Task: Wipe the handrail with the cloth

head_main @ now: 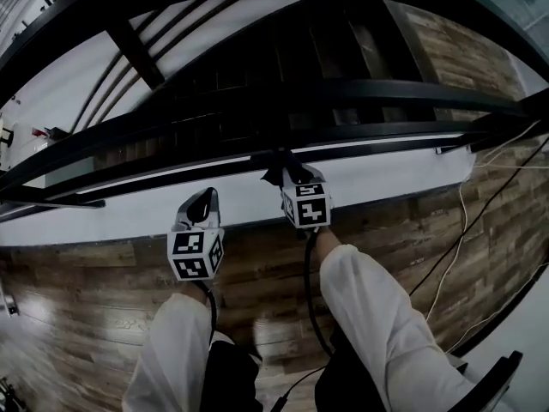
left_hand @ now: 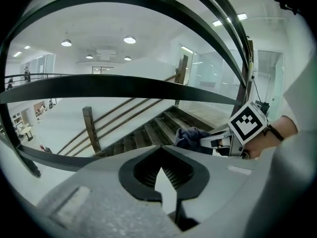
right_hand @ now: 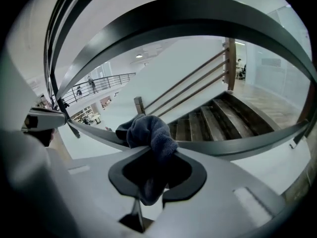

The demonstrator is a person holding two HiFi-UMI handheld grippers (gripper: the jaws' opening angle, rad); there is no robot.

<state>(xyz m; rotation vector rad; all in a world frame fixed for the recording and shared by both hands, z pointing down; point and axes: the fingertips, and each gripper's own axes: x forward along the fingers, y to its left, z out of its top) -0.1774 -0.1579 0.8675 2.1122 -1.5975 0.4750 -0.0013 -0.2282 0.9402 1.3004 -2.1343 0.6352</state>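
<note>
At the stair-landing railing, head view: a person stands on a brown wood-plank floor [head_main: 94,316], a handheld tool in each hand, both arms in white sleeves [head_main: 382,316].

- Right claw [head_main: 292,178]: closed on a dark blue-grey terry cloth [head_main: 286,170]. In the right gripper view the cloth [right_hand: 148,135] fills the cut-out between the jaws, bulges out past the tips and hangs a little below them.
- Cloth position: the bunched end lies against the black curved metal handrail [head_main: 206,172], the lower bar of the railing. In the right gripper view that bar [right_hand: 237,145] runs directly behind the cloth; actual contact reads as touching, though the bunched fabric covers the exact spot.
- Left claw [head_main: 202,202]: jaws together, nothing between them in the left gripper view [left_hand: 161,155]. It is held short of the rail, beside and to the left of the right claw, apart from the cloth.
- The left gripper view also catches the right tool from the side: cloth [left_hand: 190,135] at the front, black-and-white marker cube [left_hand: 247,123] behind it.
- Beyond the railing: a descending staircase with dark wooden treads [right_hand: 233,118] and further black bars arching above.
</note>
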